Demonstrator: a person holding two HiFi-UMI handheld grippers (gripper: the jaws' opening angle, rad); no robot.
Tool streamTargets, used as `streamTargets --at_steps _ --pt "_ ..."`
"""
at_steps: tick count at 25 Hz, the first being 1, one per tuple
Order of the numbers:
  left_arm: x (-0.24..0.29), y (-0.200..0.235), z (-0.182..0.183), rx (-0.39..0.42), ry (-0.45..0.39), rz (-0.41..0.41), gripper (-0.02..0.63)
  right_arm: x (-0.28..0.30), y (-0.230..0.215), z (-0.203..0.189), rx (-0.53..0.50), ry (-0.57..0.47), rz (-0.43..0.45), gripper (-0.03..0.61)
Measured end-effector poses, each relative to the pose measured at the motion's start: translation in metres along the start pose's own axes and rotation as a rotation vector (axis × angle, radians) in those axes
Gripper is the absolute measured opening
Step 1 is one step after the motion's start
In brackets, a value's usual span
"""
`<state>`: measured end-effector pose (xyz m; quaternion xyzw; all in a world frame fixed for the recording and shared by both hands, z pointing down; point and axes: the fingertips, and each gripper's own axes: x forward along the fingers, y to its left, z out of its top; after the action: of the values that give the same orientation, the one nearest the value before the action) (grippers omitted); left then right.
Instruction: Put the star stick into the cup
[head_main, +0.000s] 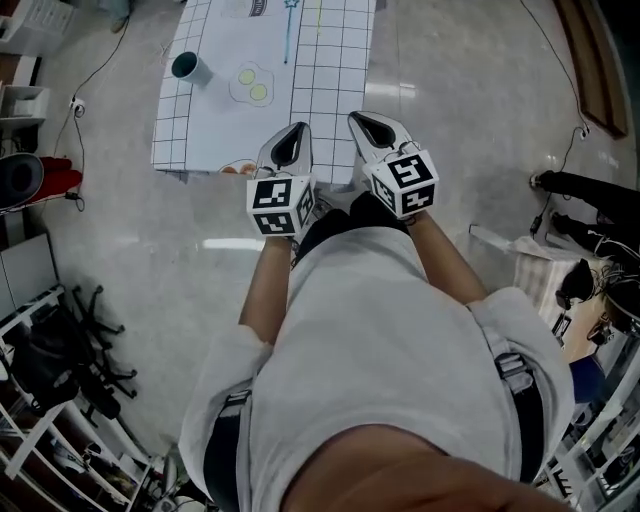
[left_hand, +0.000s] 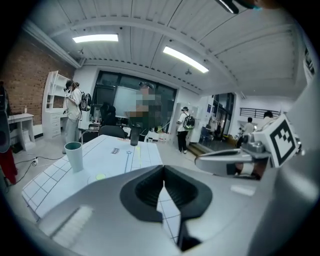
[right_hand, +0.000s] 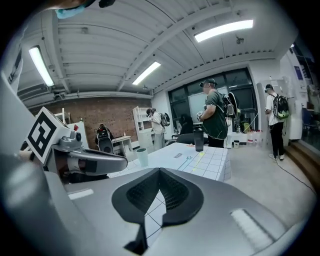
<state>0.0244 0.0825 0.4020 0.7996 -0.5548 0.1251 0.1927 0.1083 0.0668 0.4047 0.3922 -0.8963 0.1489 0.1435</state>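
White gridded cover lies on the table (head_main: 330, 90), and on it nothing of the task is done yet. The stick (head_main: 288, 35) lies flat near the far end of the table, well apart from the cup (head_main: 190, 67), which stands upright toward the left side. Between them, nearer the cup, are two yellow spots (head_main: 253, 84).

The left gripper (head_main: 297, 130) and the right gripper (head_main: 358, 120) hang side by side at the near edge of the table, both pointing toward it. In each gripper view the two jaws meet tip to tip, so both are fully closed, and neither has anything between its pads.

So, by my judgement, all steps are left: to reach over the table, to open one gripper, to take the stick, to carry it to the cup and to set it inside.

Some things are not easy to read. The top edge of the head view cuts the far end of the table and the star end of the stick. In the gripper views the stick is only a thin blue line. I cannot tell if the yellow spots are printed or loose things. A dark bottle (left_hand: 134, 136) stands at the far end, but it shows only in the gripper views.
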Motion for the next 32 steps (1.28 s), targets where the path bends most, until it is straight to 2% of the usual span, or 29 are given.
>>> streamTargets --at_steps 5,9,13,21,26,32 --pt "0.029 0.018 0.019 0.011 0.059 -0.027 0.003 0.025 -0.018 0.008 0.034 0.038 -0.026 0.0" --pt "0.068 0.042 0.029 0.025 0.1 -0.01 0.003 0.059 -0.039 0.007 0.059 0.057 -0.01 0.0" --pt "0.107 0.064 0.034 0.015 0.147 0.027 0.003 0.097 -0.065 0.002 0.089 0.097 0.035 0.0" --pt "0.194 0.107 0.036 -0.059 0.237 0.092 0.003 0.177 -0.129 0.008 0.101 0.152 0.143 0.0" --pt "0.241 0.134 0.026 -0.03 0.337 0.126 0.003 0.216 -0.154 -0.007 0.131 0.202 0.205 0.0" --pt "0.293 0.153 -0.001 0.032 0.524 0.109 0.003 0.248 -0.172 -0.026 0.174 0.244 0.258 0.0"
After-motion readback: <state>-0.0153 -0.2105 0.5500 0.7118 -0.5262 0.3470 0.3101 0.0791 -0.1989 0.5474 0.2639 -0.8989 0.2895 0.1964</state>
